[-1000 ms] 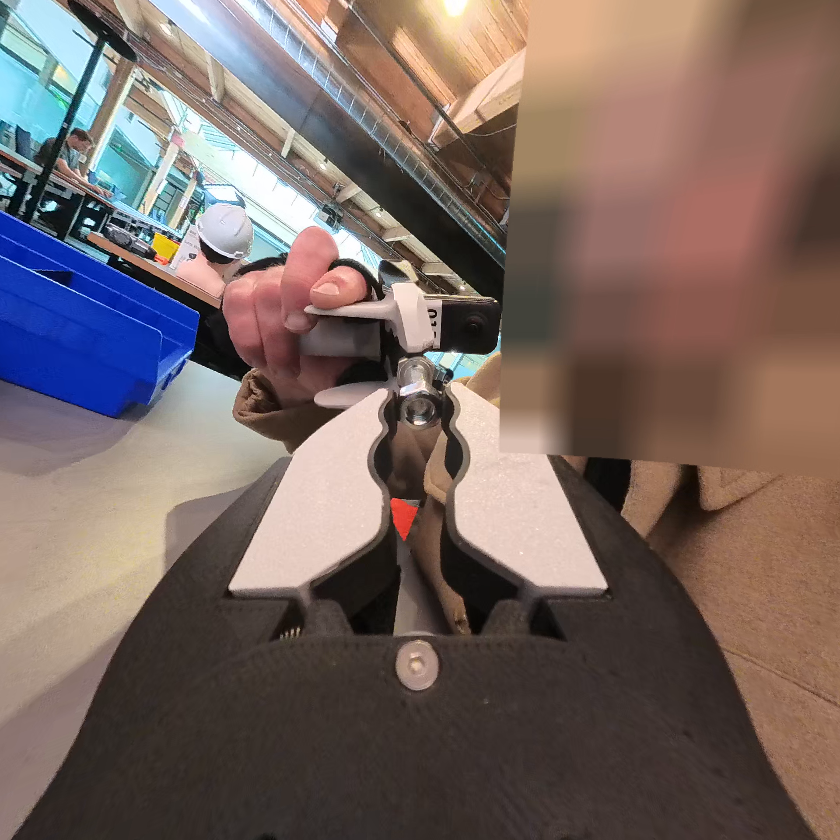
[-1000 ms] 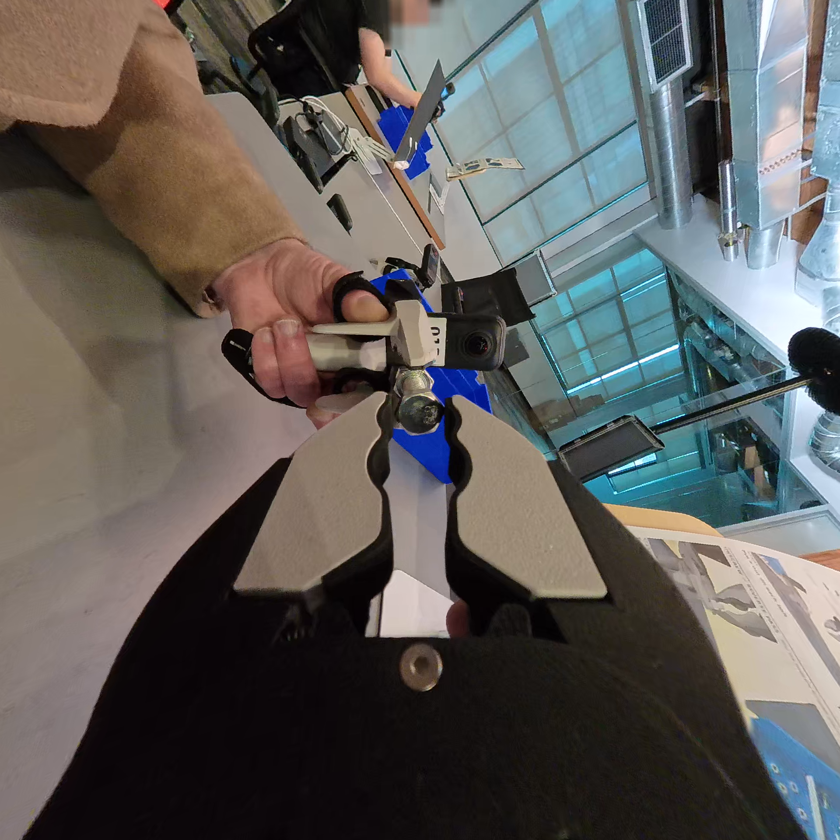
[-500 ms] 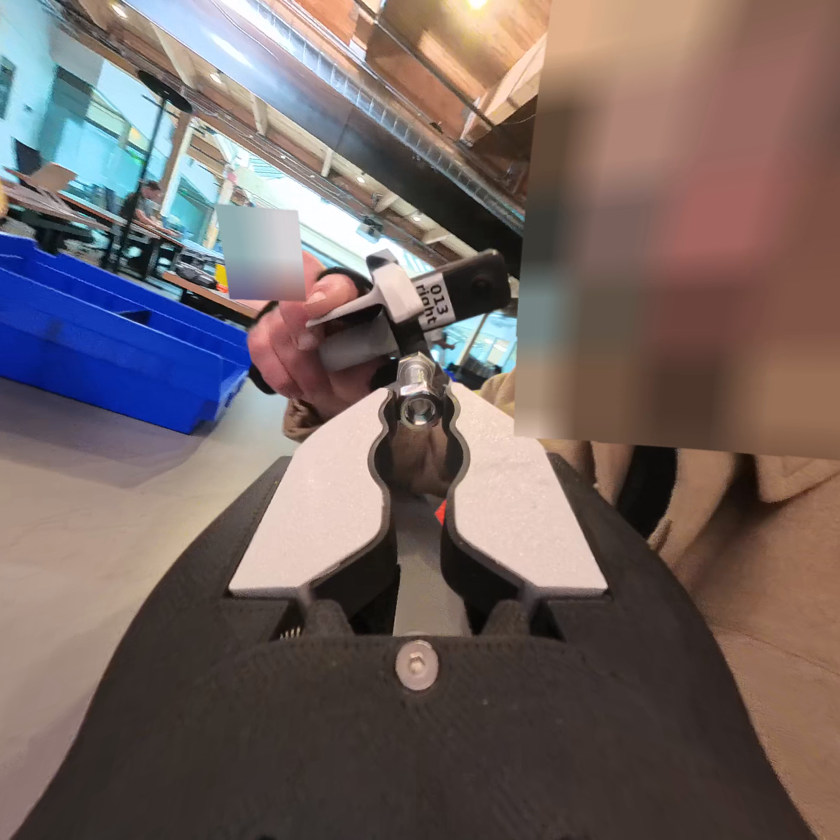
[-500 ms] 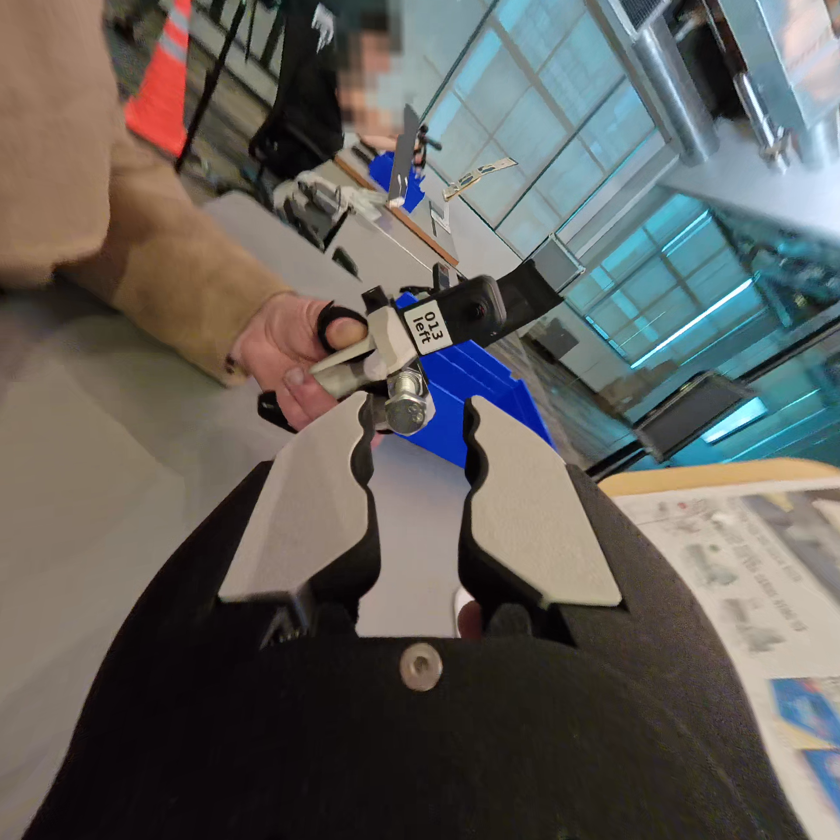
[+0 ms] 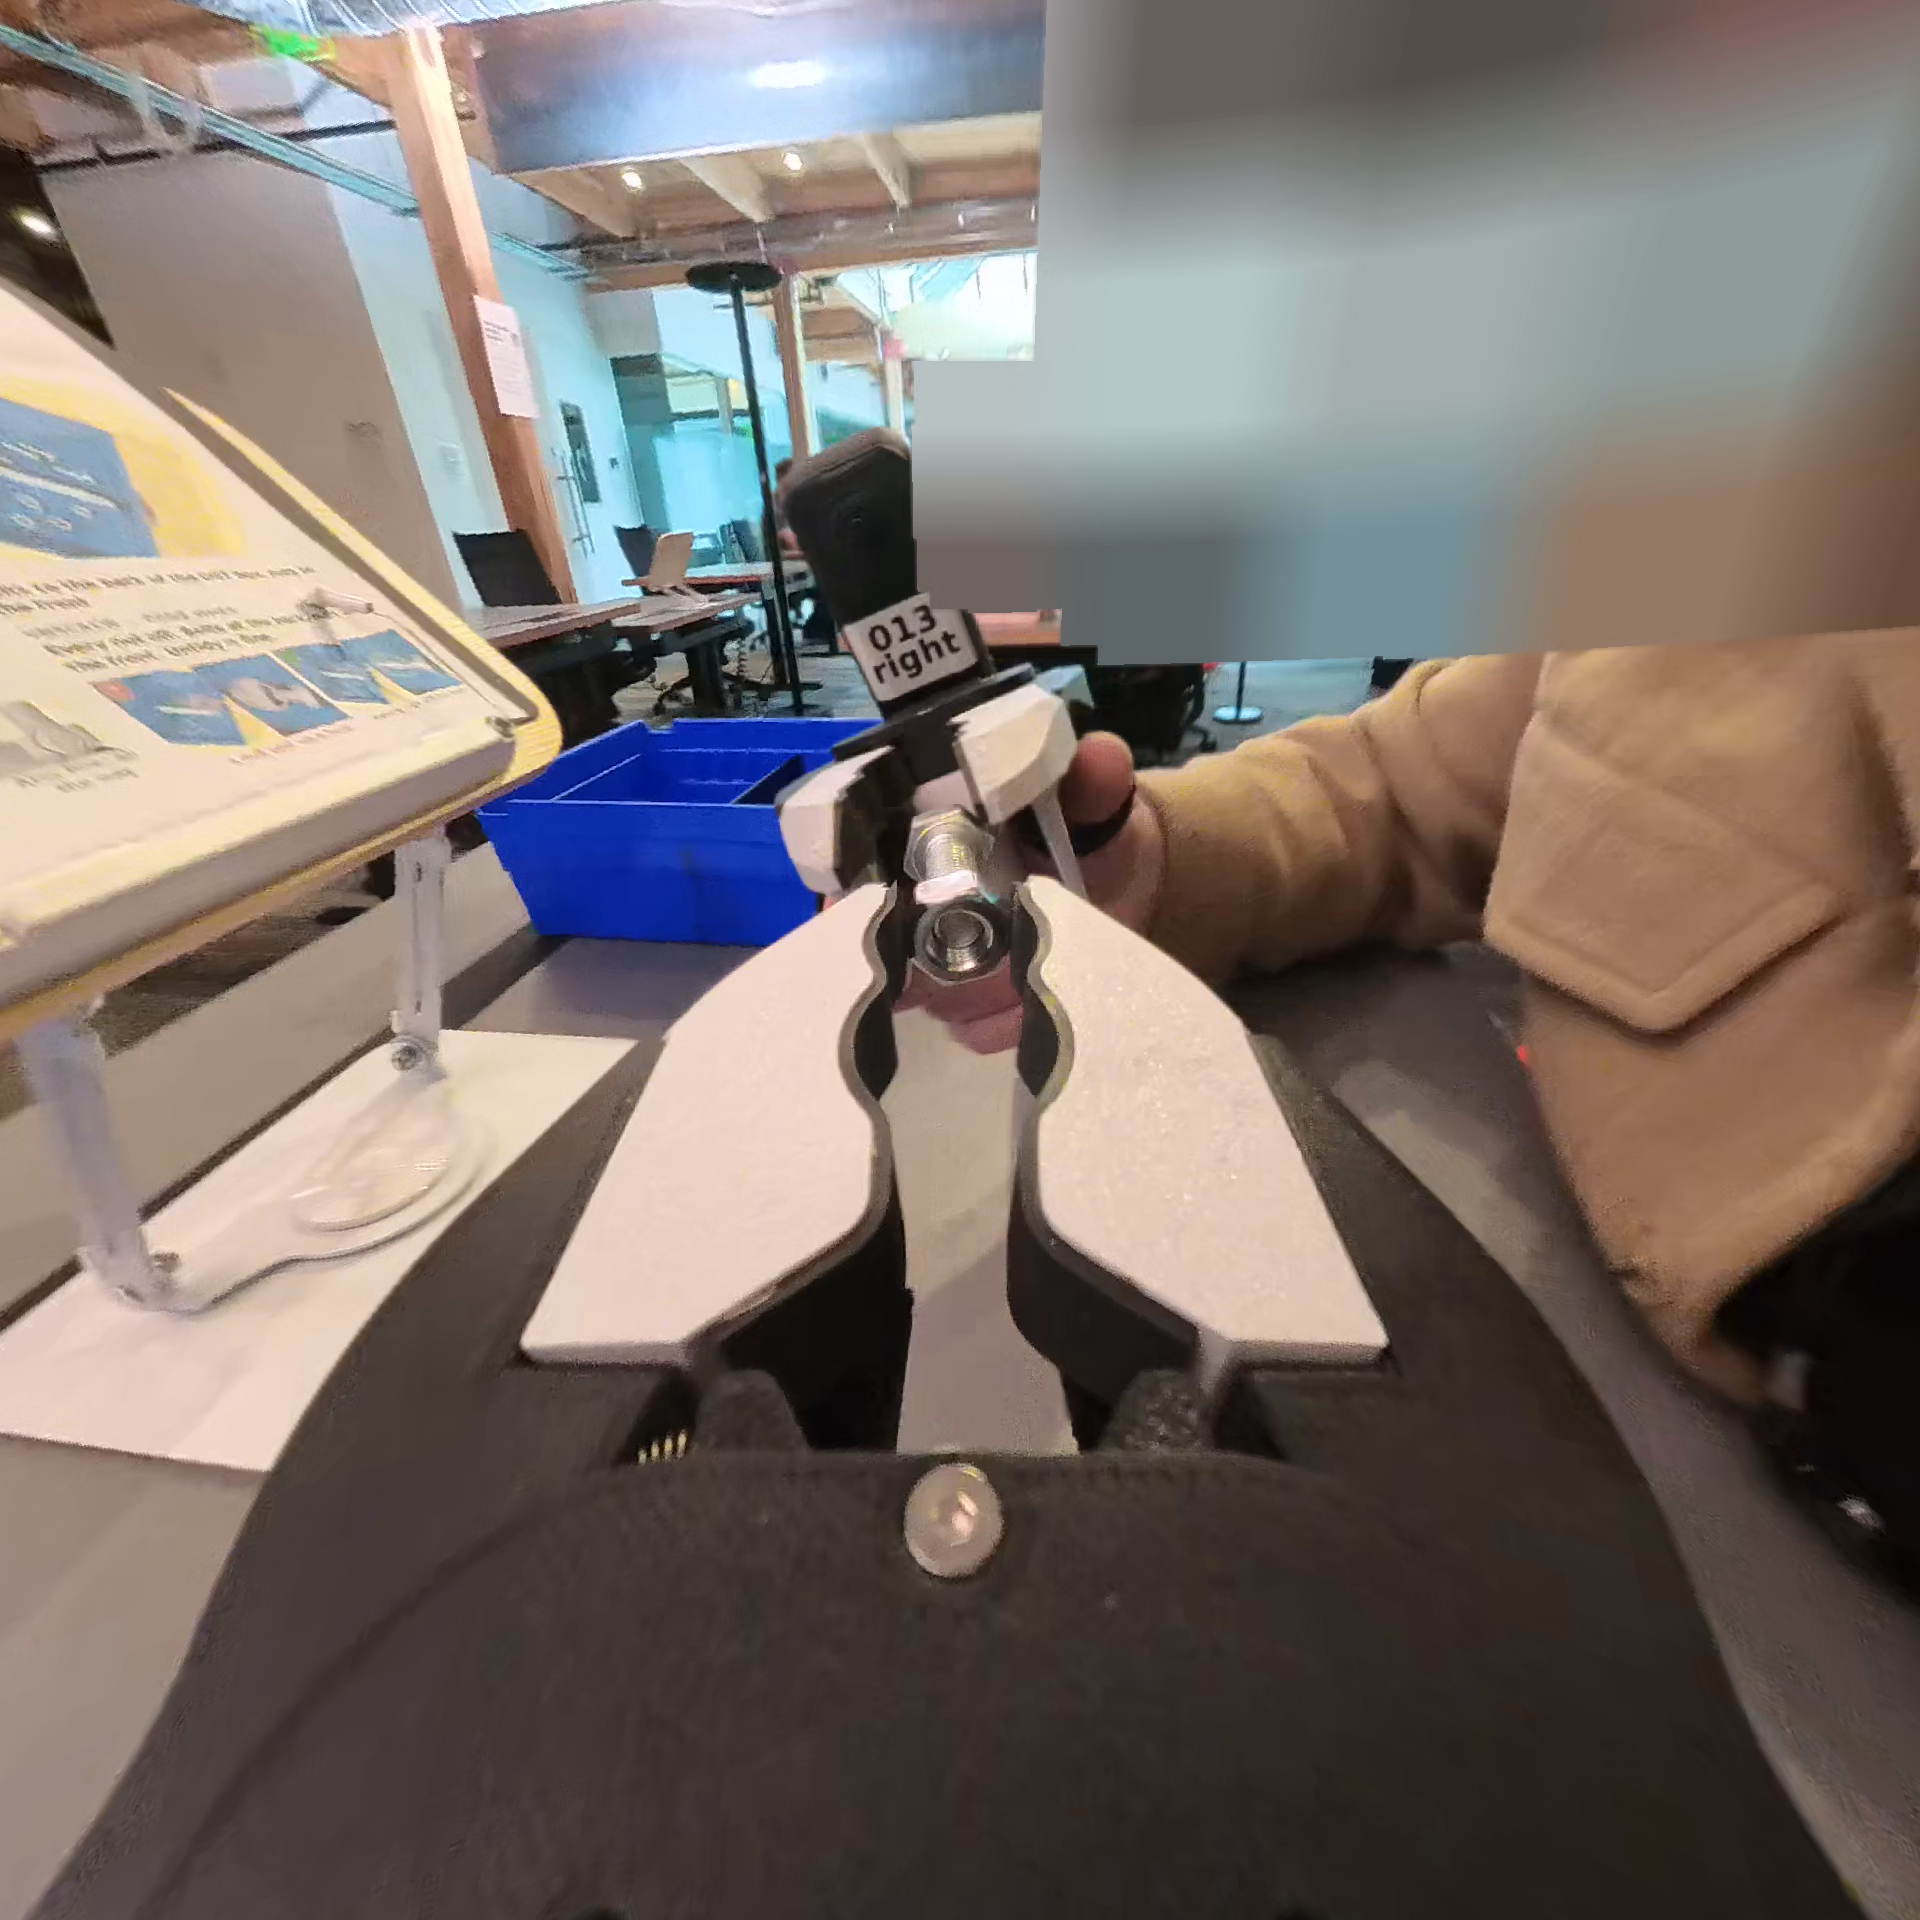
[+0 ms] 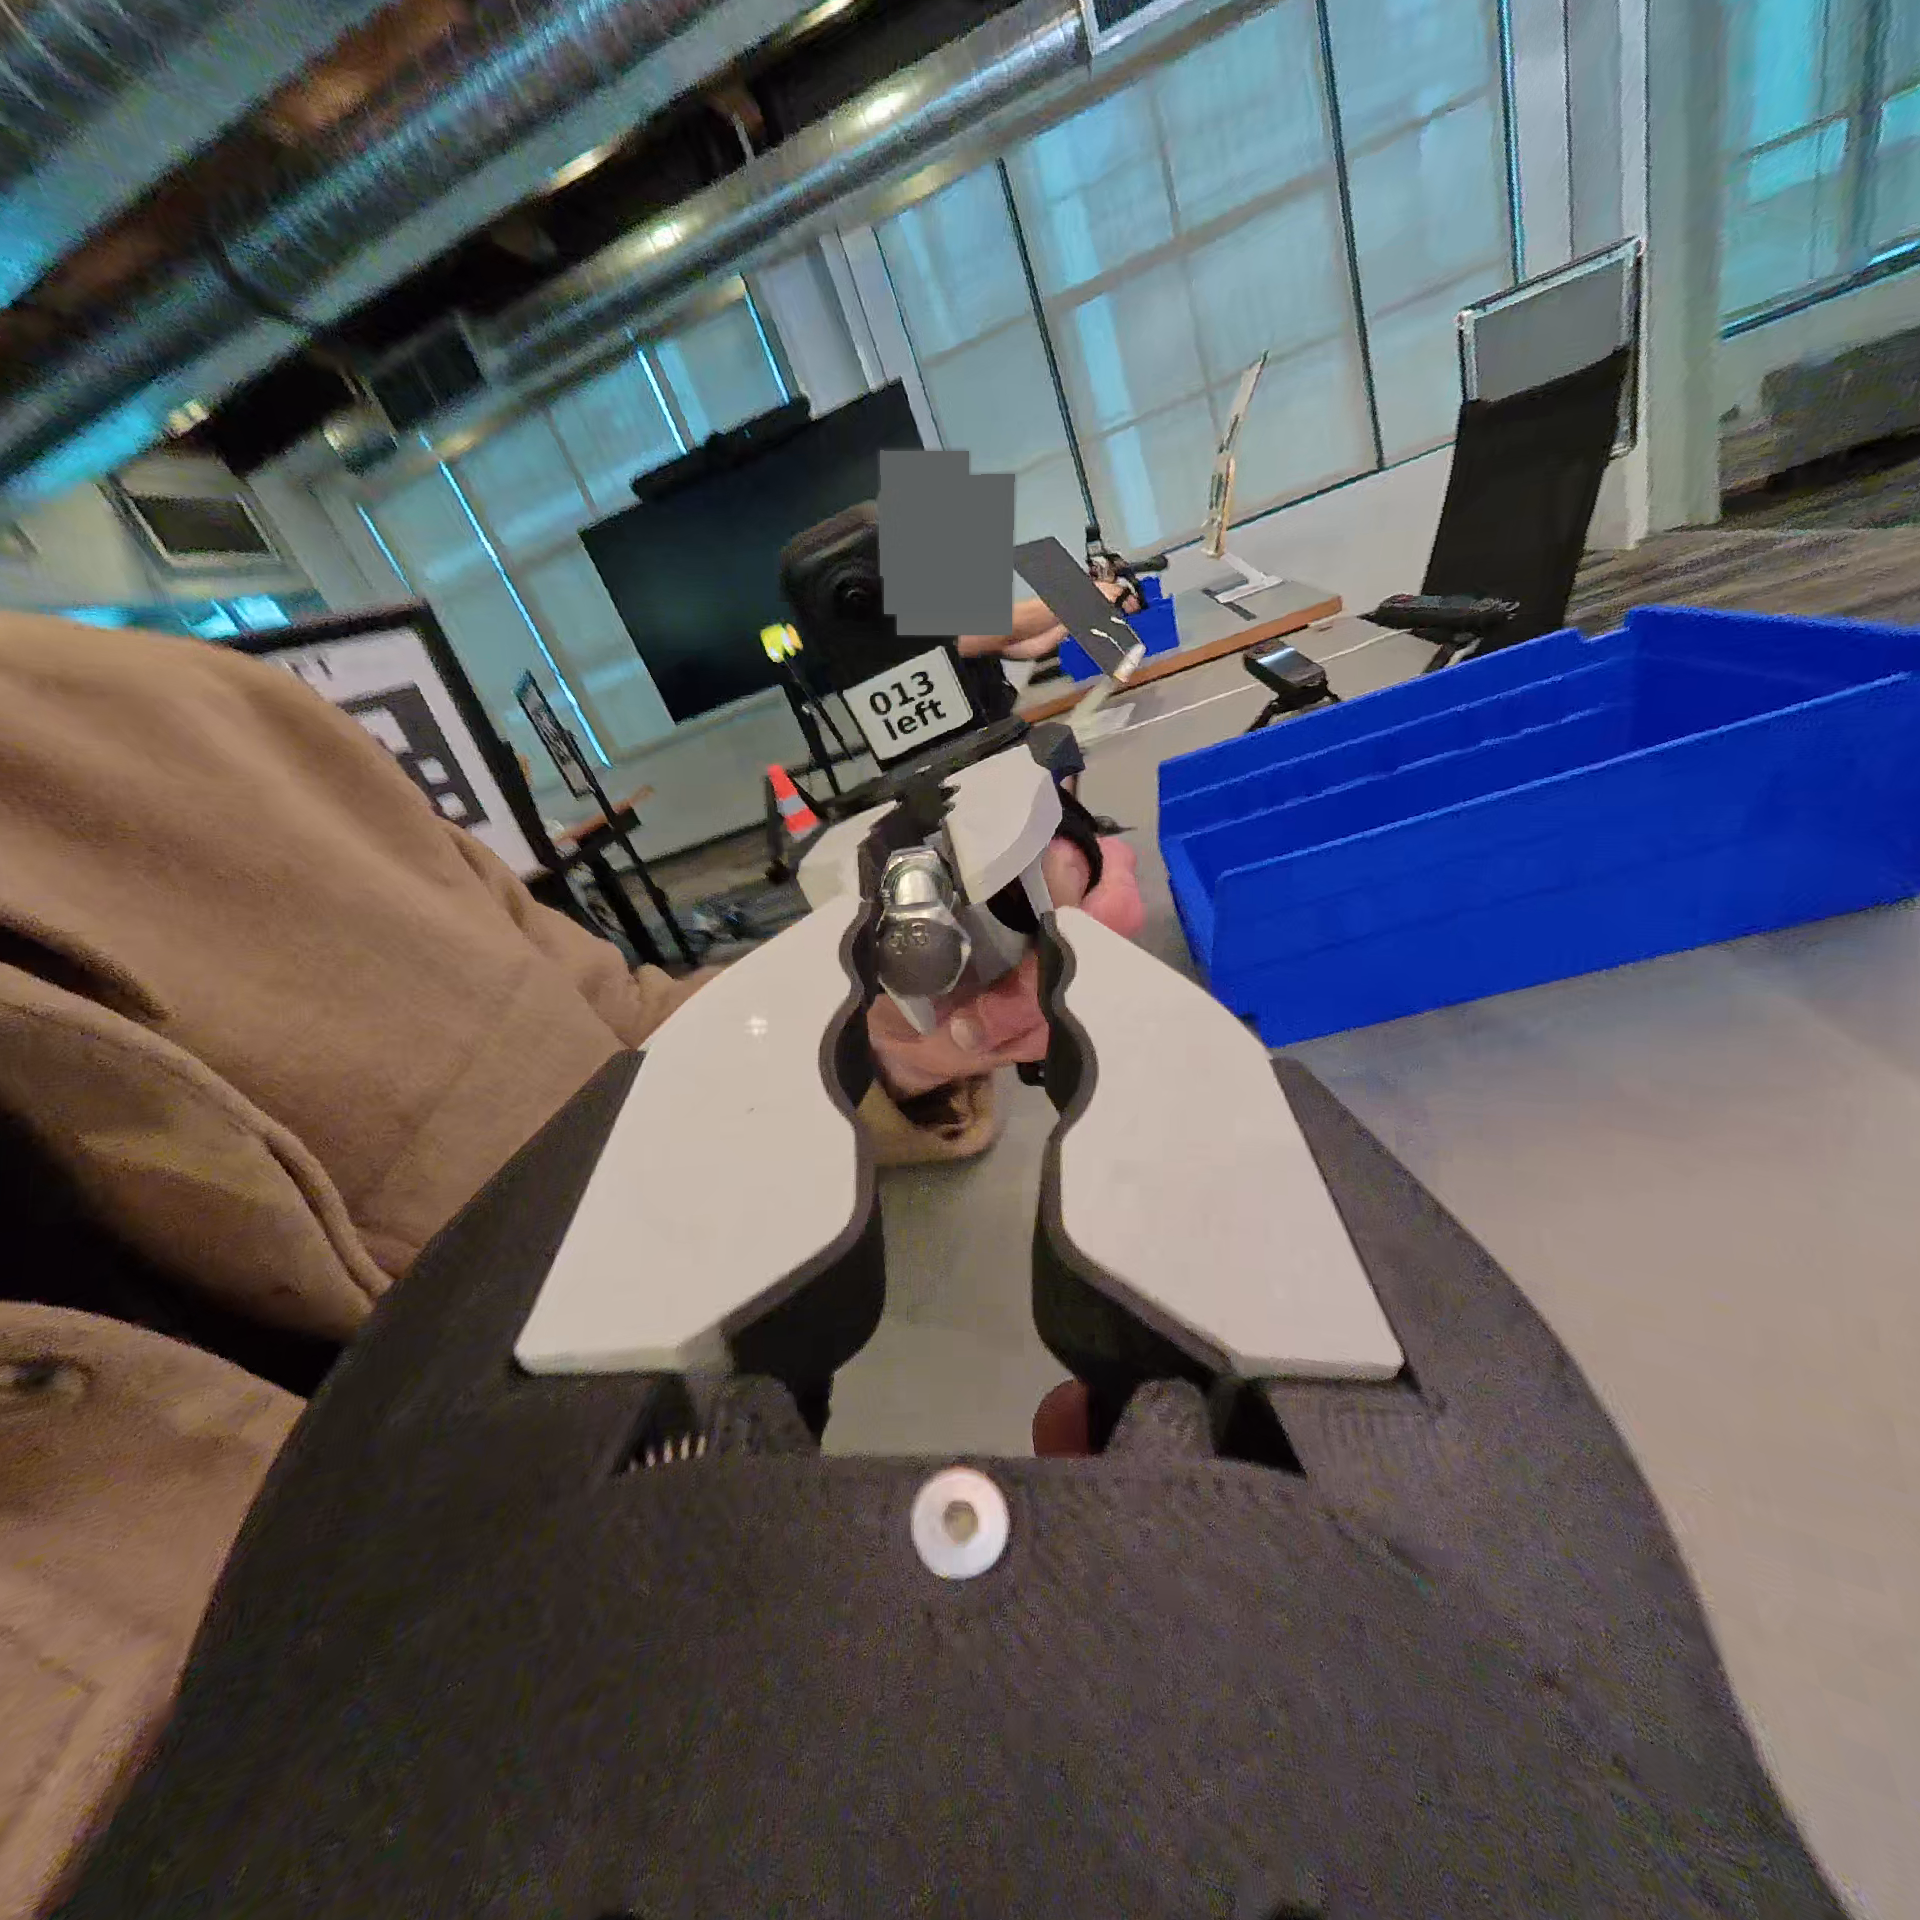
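Left wrist view only: tilted instruction board [image 5: 239, 665] on a clear stand, near left, standing on a white sheet [image 5: 260, 1299]; printed pics and text, not transcribed. Right wrist view only: wall screen [image 6: 727, 582] and black chair [image 6: 1517, 499], far. Blue bin [image 6: 1558, 790] shows in both views, on the grey table [image 6: 1558, 1195].

Item: silver hex bolt [image 6: 920, 940] w/ nut [image 5: 956, 940], held in the air between the two tools, above the table, near the tan sleeve [image 5: 1351, 810].

Left gripper [image 5: 954, 940]: tongs clamped on the nut. Right gripper [image 6: 945, 935]: tongs apart. The bolt head lies by one finger, w/ a gap at the other.

Labels: white tag w/ black print on each tool's camera mount [image 5: 914, 649].
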{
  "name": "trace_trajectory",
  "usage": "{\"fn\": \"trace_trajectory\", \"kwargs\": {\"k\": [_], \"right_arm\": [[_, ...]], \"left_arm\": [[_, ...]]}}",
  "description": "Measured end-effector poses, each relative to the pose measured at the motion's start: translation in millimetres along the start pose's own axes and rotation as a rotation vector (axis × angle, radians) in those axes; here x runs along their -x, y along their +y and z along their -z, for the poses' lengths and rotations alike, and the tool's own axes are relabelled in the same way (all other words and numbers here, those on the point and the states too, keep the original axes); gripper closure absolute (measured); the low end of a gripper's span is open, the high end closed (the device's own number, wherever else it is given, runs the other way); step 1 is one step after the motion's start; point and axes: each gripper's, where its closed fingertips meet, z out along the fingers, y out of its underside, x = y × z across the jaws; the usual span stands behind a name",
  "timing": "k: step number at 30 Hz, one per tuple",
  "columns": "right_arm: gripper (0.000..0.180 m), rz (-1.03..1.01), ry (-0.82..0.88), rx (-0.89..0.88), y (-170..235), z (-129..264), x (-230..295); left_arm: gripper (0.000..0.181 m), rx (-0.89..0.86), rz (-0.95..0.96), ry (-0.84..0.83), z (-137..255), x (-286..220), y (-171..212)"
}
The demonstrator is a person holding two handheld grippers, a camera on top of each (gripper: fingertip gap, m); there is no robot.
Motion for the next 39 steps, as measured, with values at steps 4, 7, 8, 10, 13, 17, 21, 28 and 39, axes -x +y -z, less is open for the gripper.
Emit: {"fn": "trace_trajectory", "kwargs": {"k": [4,7,8,10,13,17,21,28,39], "right_arm": [[0.153,-0.090,-0.034,-0.019,1,-1,1],[0.156,-0.119,-0.056,-0.014,3,-2,3],[0.157,-0.129,-0.063,-0.016,3,-3,4],[0.162,-0.131,-0.066,-0.021,4,-3,5],[0.162,-0.112,-0.068,-0.014,5,-4,6],[0.162,0.033,-0.036,-0.005,4,-2,8],[0.162,0.279,0.028,0.037,5,2,6],[0.161,0.752,0.122,0.149,5,10,6],[0.162,0.989,0.159,0.227,0,16,15]], "left_arm": [[0.162,0.022,-0.076,-0.036,0,0,-1],[0.162,0.042,-0.120,-0.057,-1,-1,0],[0.162,0.038,-0.130,-0.061,-1,-1,-1],[0.162,0.051,-0.148,-0.076,-1,0,0],[0.162,0.039,-0.147,-0.073,-1,-1,-2],[0.162,0.032,-0.069,-0.045,-2,-1,-2],[0.162,-0.026,0.180,0.044,-5,0,0],[0.163,-0.111,0.541,0.223,-10,-2,5],[0.163,-0.153,0.574,0.253,-4,0,2]]}}
